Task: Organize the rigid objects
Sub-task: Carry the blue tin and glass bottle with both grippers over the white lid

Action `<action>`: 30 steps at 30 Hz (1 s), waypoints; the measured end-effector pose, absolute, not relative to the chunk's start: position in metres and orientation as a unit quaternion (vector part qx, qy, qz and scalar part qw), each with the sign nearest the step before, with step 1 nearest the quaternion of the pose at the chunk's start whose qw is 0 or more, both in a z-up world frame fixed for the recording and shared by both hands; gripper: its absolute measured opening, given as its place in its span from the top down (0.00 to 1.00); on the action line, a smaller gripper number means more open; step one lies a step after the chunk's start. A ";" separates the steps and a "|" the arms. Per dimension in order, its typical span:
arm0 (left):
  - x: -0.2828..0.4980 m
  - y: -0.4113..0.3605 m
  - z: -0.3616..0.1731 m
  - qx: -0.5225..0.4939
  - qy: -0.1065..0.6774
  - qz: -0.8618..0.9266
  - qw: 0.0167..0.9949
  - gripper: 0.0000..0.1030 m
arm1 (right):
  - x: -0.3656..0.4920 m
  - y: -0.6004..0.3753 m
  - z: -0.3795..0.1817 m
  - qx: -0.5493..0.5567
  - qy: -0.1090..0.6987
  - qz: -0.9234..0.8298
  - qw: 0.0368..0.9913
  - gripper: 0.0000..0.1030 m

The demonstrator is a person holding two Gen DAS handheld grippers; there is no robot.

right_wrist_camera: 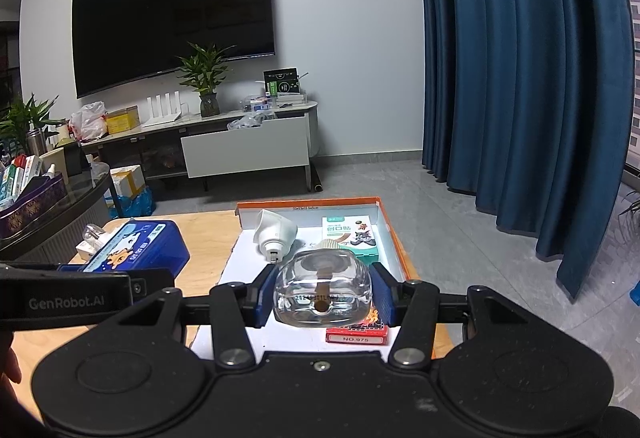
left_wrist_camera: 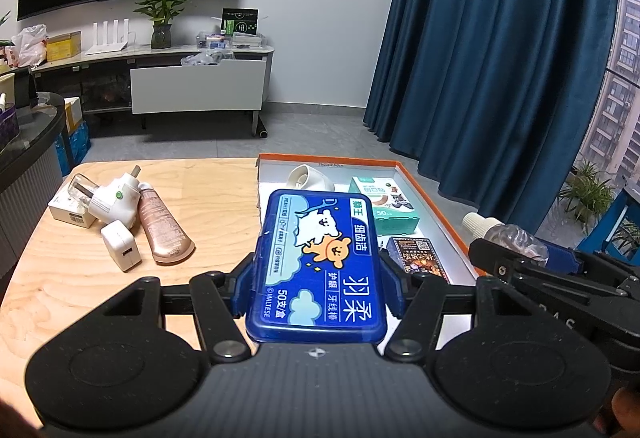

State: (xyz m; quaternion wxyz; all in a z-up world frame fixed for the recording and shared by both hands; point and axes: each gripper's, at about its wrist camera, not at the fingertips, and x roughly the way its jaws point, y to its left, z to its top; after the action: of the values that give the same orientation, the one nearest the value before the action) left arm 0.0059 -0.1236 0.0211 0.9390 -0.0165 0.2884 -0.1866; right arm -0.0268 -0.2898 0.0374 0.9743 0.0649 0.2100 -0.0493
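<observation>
My left gripper (left_wrist_camera: 316, 278) is shut on a blue floss-pick box (left_wrist_camera: 320, 262) and holds it above the left edge of the orange-rimmed tray (left_wrist_camera: 432, 198); the box also shows in the right wrist view (right_wrist_camera: 136, 246). My right gripper (right_wrist_camera: 322, 294) is shut on a clear glass bottle (right_wrist_camera: 322, 288) with a white ribbed cap, held over the tray (right_wrist_camera: 390, 226). It also shows in the left wrist view (left_wrist_camera: 506, 234). In the tray lie a white plug-in device (right_wrist_camera: 276, 234), a green plaster box (right_wrist_camera: 352, 234) and a card deck (right_wrist_camera: 358, 334).
On the wooden table (left_wrist_camera: 208, 190) to the left lie a white plug-in device (left_wrist_camera: 114, 202), a white charger (left_wrist_camera: 122, 250), a pink-gold tube (left_wrist_camera: 162, 228) and a small white box (left_wrist_camera: 66, 212). A blue curtain (left_wrist_camera: 500, 58) hangs at the right, a TV cabinet (left_wrist_camera: 160, 78) beyond.
</observation>
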 end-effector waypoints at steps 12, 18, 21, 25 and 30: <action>0.032 -0.127 0.021 -0.020 0.299 -0.189 0.935 0.40 | 0.003 -0.310 0.041 0.069 0.214 -0.046 0.973 0.42; 0.053 -0.138 0.020 -0.017 0.304 -0.194 0.933 0.40 | 0.028 -0.325 0.043 0.069 0.217 -0.043 0.973 0.42; 0.065 -0.145 0.019 -0.017 0.310 -0.197 0.930 0.40 | 0.039 -0.334 0.043 0.071 0.219 -0.042 0.972 0.42; 0.079 -0.154 0.019 -0.011 0.312 -0.200 0.929 0.40 | 0.056 -0.345 0.046 0.075 0.220 -0.038 0.972 0.42; 0.093 -0.164 0.019 -0.011 0.321 -0.207 0.924 0.40 | 0.073 -0.350 0.047 0.073 0.221 -0.032 0.972 0.42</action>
State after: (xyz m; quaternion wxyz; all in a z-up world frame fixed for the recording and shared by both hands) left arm 0.0928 -0.1643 0.0186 0.9244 -0.0106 0.3205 -0.2066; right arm 0.0728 -0.3499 0.0466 0.9719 0.0732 0.2212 -0.0324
